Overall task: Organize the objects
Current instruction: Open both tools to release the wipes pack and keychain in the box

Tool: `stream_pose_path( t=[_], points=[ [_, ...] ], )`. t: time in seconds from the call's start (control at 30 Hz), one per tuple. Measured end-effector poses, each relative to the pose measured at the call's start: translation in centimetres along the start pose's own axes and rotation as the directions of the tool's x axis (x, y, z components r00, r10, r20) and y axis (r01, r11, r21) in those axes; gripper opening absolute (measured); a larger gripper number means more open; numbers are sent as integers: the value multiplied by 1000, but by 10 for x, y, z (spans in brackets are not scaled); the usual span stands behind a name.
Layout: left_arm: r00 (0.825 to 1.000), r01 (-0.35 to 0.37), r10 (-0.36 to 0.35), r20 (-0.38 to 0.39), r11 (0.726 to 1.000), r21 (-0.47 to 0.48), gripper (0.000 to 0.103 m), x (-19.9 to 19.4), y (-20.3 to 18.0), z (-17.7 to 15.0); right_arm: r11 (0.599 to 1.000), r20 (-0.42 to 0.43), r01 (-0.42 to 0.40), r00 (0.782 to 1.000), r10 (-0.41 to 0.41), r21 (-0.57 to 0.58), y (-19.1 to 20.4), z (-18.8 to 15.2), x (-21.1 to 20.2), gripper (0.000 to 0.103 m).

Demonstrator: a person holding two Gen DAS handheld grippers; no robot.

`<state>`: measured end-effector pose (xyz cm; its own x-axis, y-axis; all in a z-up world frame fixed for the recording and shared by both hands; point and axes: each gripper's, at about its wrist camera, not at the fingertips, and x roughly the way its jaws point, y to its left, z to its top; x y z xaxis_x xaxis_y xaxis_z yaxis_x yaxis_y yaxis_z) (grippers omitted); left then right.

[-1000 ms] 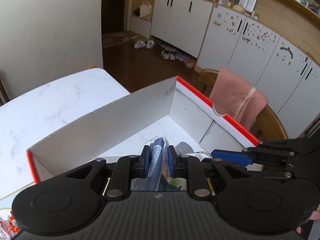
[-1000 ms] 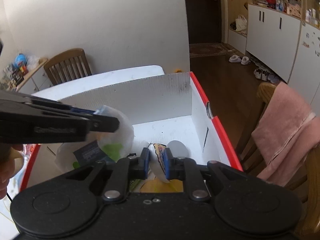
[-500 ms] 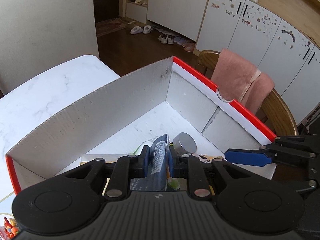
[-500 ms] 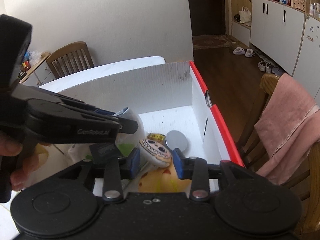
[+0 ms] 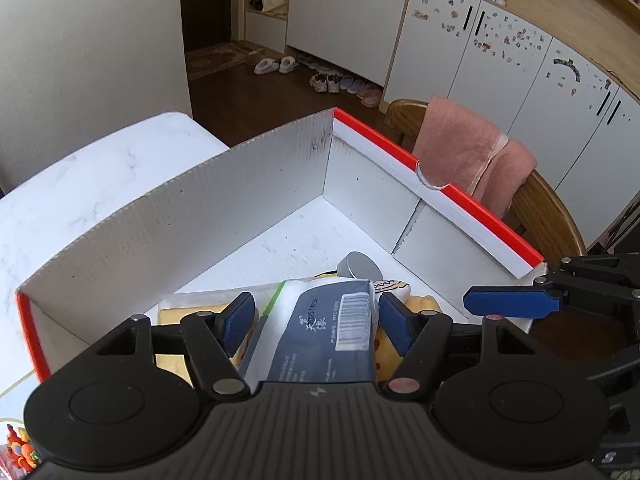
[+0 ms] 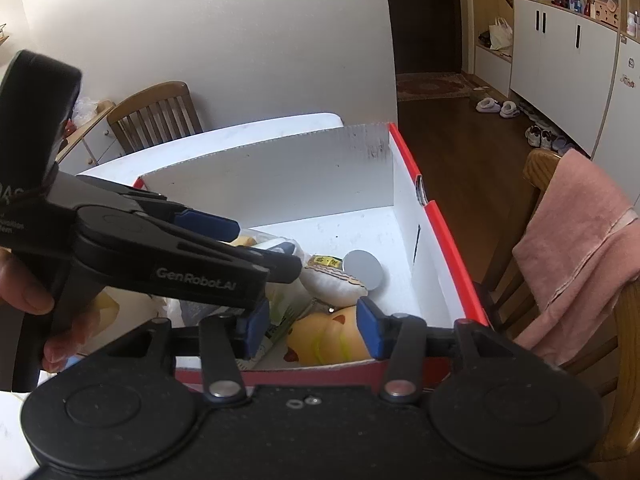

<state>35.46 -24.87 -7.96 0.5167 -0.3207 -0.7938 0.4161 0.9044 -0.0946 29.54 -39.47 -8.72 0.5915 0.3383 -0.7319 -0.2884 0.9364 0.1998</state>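
A white cardboard box (image 5: 240,184) with a red rim holds several items. My left gripper (image 5: 316,320) hovers over its near end with its jaws opening. A dark blue packet with a barcode (image 5: 320,336) lies loose between the pads. My right gripper (image 6: 312,328) is also opening, above a yellow plush toy (image 6: 328,336); nothing is pressed between its pads. A white patterned plush (image 6: 336,280) and a round silver tin (image 6: 364,268) rest on the box floor (image 6: 320,224). In the right wrist view the left gripper (image 6: 264,246) crosses in from the left.
The box stands on a white marble table (image 5: 100,176). A wooden chair with a pink towel (image 5: 472,152) stands just beyond the box's right wall. Another wooden chair (image 6: 156,116) is behind the table. A person's hand (image 6: 24,292) holds the left gripper.
Both grippers were shut and have spread apart. The left one let go of the blue packet. The right one let go of the white plush, which now lies in the box.
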Motion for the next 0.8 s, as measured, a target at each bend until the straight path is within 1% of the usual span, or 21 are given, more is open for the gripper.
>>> stream_pose_path(
  t=[0.1,0.17,0.2,0.57,0.7,0.8],
  points=[
    [1000,-1,1,23,1000,-1,68,-12,1,-3,1000,6,-5,1000,5,-4,1,1,-2,50],
    [999,6,-6,40,1000,-6,68,-21,3,-5,1000,13,-11,1000,11,-8,3,0,-6,57],
    [999,6,-6,48,1000,-9,68,-26,5,-6,1000,16,-13,1000,14,-12,4,0,-9,58],
    [988,24,-20,156,999,-24,68,-92,21,-26,998,57,-29,998,32,-62,28,2,-36,62],
    [983,20,-16,182,1000,-20,68,-113,27,-36,996,71,-38,997,44,-78,43,3,-44,63],
    [980,25,-21,197,999,-23,68,-129,33,-43,995,80,-44,996,51,-88,56,4,-49,66]
  ],
)
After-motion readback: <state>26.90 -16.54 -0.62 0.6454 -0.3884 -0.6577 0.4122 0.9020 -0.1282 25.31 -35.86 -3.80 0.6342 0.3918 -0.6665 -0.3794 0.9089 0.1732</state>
